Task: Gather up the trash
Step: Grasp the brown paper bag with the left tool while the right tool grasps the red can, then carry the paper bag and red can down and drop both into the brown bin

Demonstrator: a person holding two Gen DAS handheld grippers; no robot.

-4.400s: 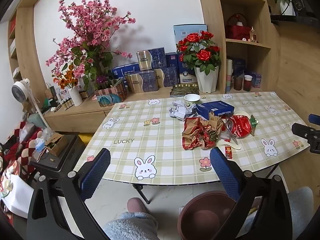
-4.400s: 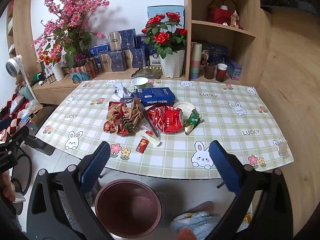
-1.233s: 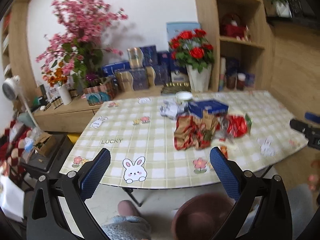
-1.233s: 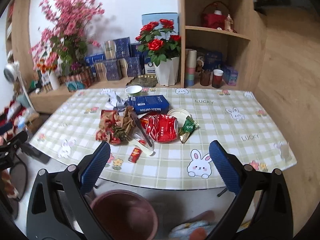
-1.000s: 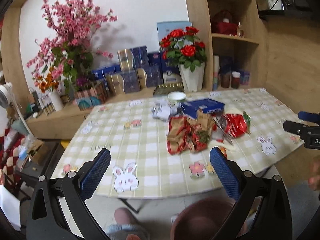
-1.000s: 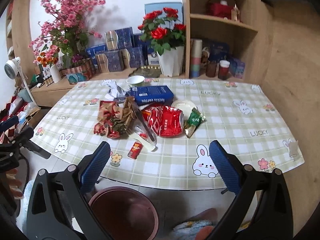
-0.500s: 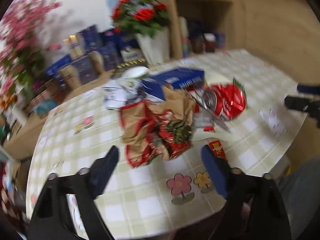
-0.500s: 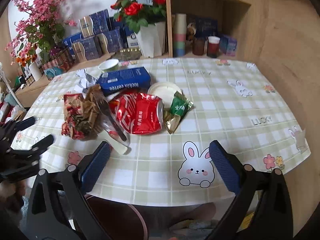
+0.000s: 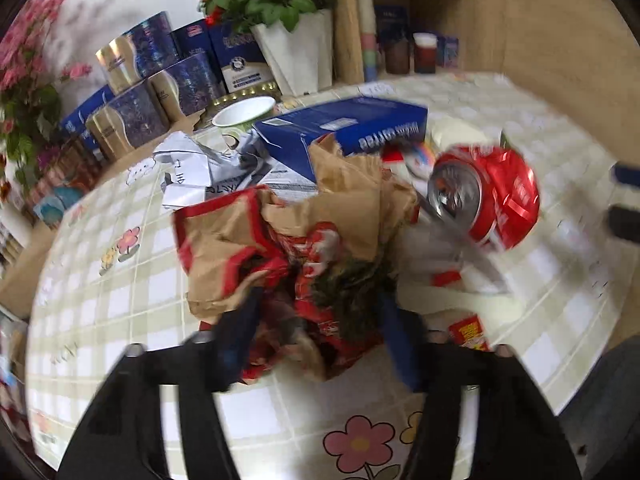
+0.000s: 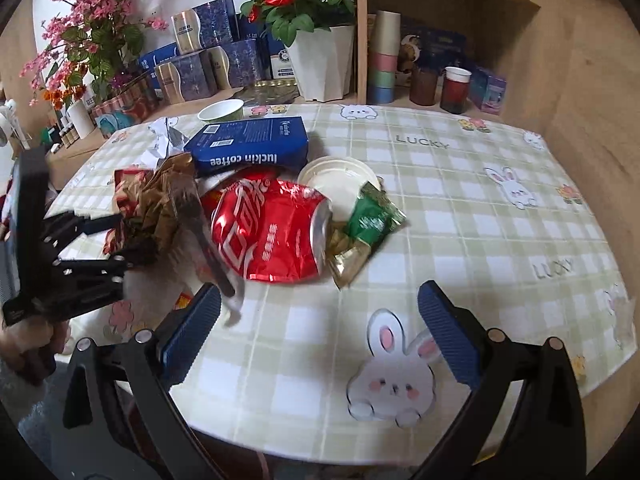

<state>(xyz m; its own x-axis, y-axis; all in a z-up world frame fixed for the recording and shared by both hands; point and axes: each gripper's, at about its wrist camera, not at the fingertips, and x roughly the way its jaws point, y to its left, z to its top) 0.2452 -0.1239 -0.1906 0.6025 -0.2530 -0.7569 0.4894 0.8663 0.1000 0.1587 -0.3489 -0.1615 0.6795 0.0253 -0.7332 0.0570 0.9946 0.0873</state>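
Trash sits heaped mid-table (image 10: 460, 208): my left gripper (image 9: 320, 320) has its jaws around the near end of the crumpled brown bag (image 9: 304, 232), and they have just been closing. The view is blurred, so I cannot tell whether the pads press the paper yet. That bag has no clear long axis (it is a wad, red-edged, sprawling toward me).

Right of it lies the crushed red can (image 10: 268, 232) on its side, long axis running left to right in the right view, open top toward the green wrapper (image 10: 368, 220). A white lid (image 10: 336, 176) lies behind the can, touching the wrapper. The blue box (image 10: 252, 148) lies flat beyond, long side across the table, with crumpled white paper (image 9: 188, 172) and a small bowl (image 10: 222, 111) behind it. A dark plastic fork (image 10: 196, 220) slants across between bag and can. A small red packet (image 9: 468, 332) lies just by my left gripper's right finger.

My right gripper (image 10: 320, 332) hangs wide apart over bare cloth near the edge, holding nothing; the can is nearest ahead of it.
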